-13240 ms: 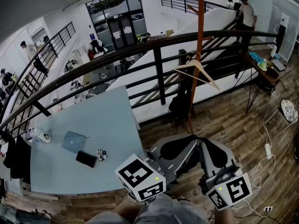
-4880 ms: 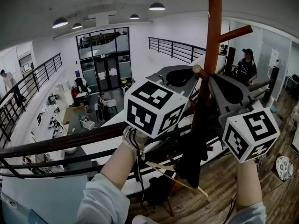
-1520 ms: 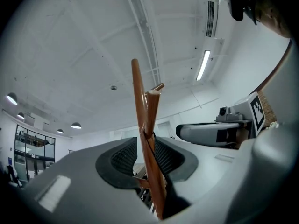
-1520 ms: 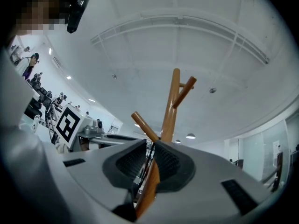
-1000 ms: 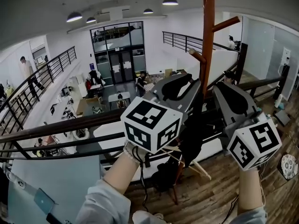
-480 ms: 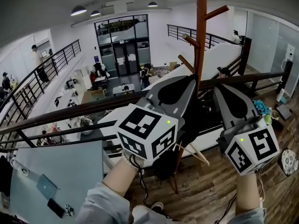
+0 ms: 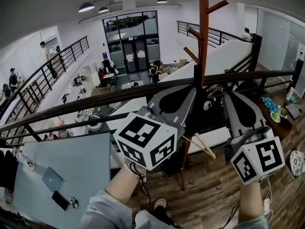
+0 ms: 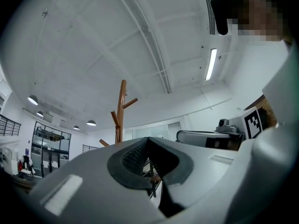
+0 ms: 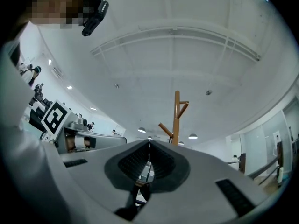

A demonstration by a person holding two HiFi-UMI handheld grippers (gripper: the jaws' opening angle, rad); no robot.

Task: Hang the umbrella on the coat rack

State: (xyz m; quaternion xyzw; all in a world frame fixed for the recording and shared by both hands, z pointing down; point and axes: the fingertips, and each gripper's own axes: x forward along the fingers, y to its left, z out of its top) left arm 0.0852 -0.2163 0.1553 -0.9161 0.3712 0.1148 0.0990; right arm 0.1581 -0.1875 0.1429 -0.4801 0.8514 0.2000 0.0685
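Observation:
The brown wooden coat rack (image 7: 204,32) rises just beyond the railing, its pegs slanting upward. A black folded umbrella (image 7: 210,109) hangs against the pole between my two grippers, largely hidden by them. My left gripper (image 7: 190,90) is held up just left of the pole, jaws shut with nothing in them. My right gripper (image 7: 228,97) is just right of the pole, also shut and empty. The rack's top appears in the left gripper view as coat rack (image 8: 121,111) and in the right gripper view as coat rack (image 9: 177,118), beyond the left gripper (image 8: 148,140) and right gripper (image 9: 149,143).
A dark railing (image 7: 95,104) runs across in front of the rack. A wooden hanger (image 7: 202,147) dangles low on the pole. A light blue table (image 7: 81,161) at lower left carries a laptop (image 7: 51,179) and a phone (image 7: 61,200). A side table (image 7: 281,116) stands at right.
Both grippers have dropped a little lower and back from the pole, still shut. The head view has tipped down, so more of the table and floor shows.

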